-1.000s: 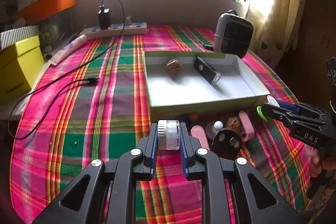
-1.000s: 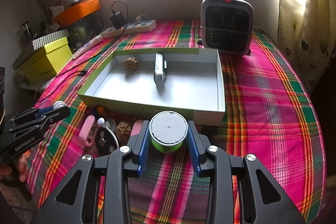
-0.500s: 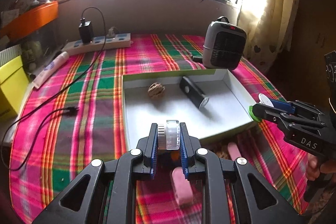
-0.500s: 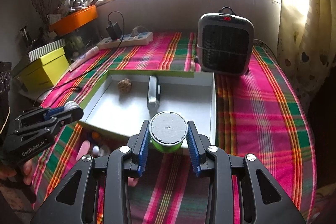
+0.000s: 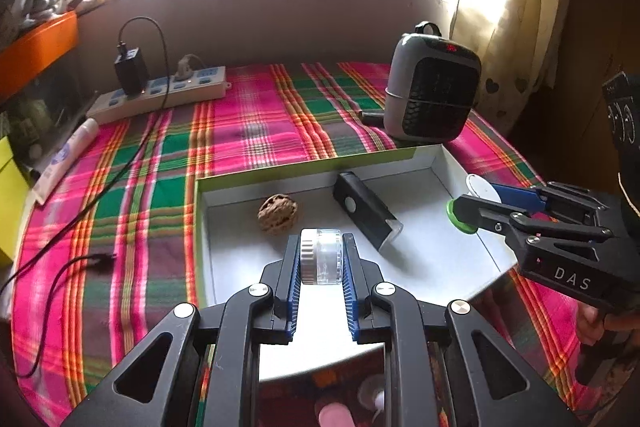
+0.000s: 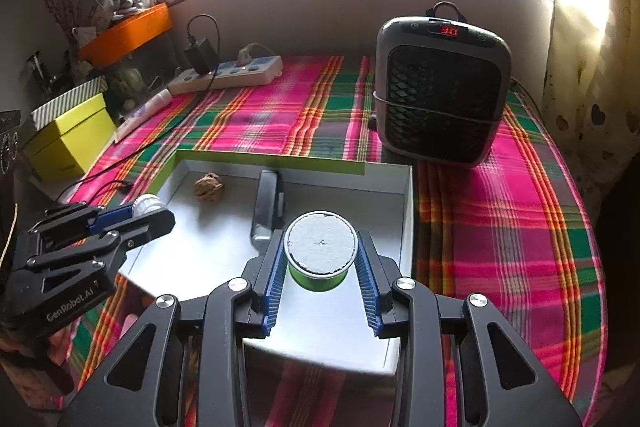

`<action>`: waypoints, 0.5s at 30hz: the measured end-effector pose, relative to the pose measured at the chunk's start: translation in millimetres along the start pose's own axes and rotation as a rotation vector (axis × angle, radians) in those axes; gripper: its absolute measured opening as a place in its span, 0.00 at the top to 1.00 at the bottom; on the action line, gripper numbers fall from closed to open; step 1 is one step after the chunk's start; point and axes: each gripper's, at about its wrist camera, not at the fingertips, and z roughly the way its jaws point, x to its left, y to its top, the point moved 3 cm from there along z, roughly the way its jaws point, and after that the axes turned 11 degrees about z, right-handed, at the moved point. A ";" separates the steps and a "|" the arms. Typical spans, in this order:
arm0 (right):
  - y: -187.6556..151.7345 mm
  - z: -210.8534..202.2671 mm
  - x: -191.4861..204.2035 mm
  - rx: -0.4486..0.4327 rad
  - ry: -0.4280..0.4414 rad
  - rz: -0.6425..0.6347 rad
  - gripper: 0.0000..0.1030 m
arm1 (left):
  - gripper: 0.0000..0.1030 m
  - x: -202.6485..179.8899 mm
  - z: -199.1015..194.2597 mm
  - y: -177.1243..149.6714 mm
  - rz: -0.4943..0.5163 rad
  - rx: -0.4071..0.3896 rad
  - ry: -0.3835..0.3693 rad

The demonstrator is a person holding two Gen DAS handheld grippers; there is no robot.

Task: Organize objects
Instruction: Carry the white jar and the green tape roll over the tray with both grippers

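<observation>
My left gripper is shut on a small clear jar with a white ribbed lid and holds it above the white tray. My right gripper is shut on a green tub with a white lid, also held over the tray. In the tray lie a walnut and a black flashlight; both show in the right wrist view too, walnut and flashlight. Each gripper shows in the other's view, the right one and the left one.
A grey heater stands behind the tray at the right. A power strip with a black charger and trailing cable lies at the back left. A yellow box sits at the left edge. Small pink and white items lie below the tray's near edge.
Both grippers have moved forward with their loads, from in front of the tray's near edge to above its floor. The tray's contents have not moved.
</observation>
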 end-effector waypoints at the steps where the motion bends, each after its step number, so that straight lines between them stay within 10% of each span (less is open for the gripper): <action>1: 1.9 3.6 -0.1 0.005 0.004 0.000 0.66 | 0.84 -0.6 4.1 1.9 0.003 0.007 -0.003; 15: 21.2 43.4 -6.7 0.064 0.008 -0.004 0.66 | 0.83 -2.9 50.3 17.8 0.043 0.066 -0.007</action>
